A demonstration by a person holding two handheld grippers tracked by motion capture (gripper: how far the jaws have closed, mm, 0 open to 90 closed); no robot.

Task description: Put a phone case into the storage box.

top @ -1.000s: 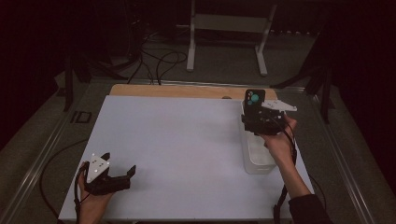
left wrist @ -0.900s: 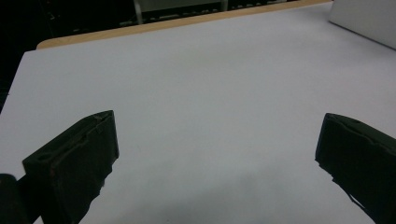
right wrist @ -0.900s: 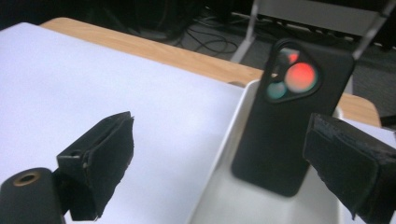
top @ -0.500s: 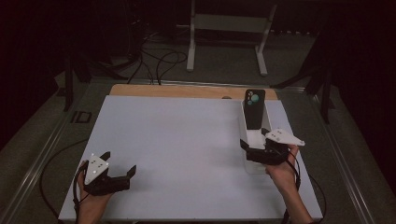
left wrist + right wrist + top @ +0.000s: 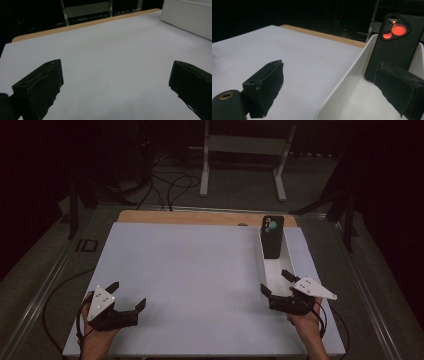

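A black phone case (image 5: 273,236) (image 5: 396,44) leans upright against the far end of a long white tray (image 5: 270,270) (image 5: 345,77) on the right of the white table. My right gripper (image 5: 278,284) (image 5: 332,87) hovers at the tray's near end, open and holding nothing, one jaw outside the tray's left wall and one over its inside. My left gripper (image 5: 129,295) (image 5: 117,82) rests open at the table's front left corner, with bare table between its jaws.
The white table top (image 5: 190,270) has a wooden strip (image 5: 200,217) along its far edge. Cables and a metal stand (image 5: 245,150) sit on the dark floor beyond. The tray's side (image 5: 187,17) appears at the upper right of the left gripper view.
My right gripper has let go of the phone case, left it standing in the tray and drawn back toward the table's near edge. The left gripper has stayed put.
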